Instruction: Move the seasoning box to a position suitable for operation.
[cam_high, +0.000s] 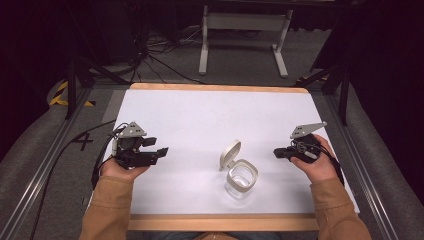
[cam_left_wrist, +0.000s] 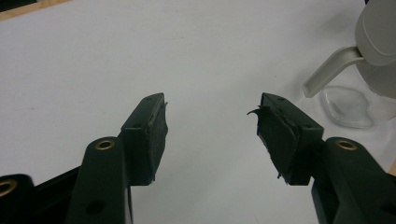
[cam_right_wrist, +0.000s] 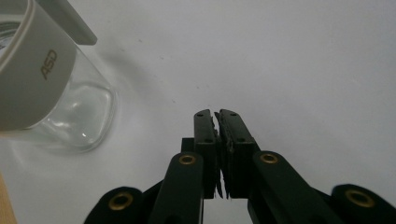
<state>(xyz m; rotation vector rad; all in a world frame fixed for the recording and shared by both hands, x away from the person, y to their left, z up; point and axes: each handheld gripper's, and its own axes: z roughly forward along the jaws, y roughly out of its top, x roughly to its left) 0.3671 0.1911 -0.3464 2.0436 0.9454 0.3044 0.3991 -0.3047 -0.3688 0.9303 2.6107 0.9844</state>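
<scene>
A clear glass jar (cam_high: 241, 179) with a beige collar stands on the white table (cam_high: 200, 120), its hinged lid (cam_high: 230, 154) flipped up and open. My left gripper (cam_high: 161, 150) hovers to the jar's left, open, nothing between its pads (cam_left_wrist: 154, 135); the jar (cam_left_wrist: 373, 42) shows at the upper right of its view. To the jar's right, my right gripper (cam_high: 276, 152) is shut on nothing, its pads (cam_right_wrist: 218, 135) pressed together. The jar (cam_right_wrist: 51, 93) fills the upper left of the right gripper view.
The table has wooden strips along its far edge (cam_high: 215, 87) and near edge (cam_high: 220, 222). Metal rails (cam_high: 45, 165) run down both sides. A white stand (cam_high: 245, 40) and cables lie on the floor beyond.
</scene>
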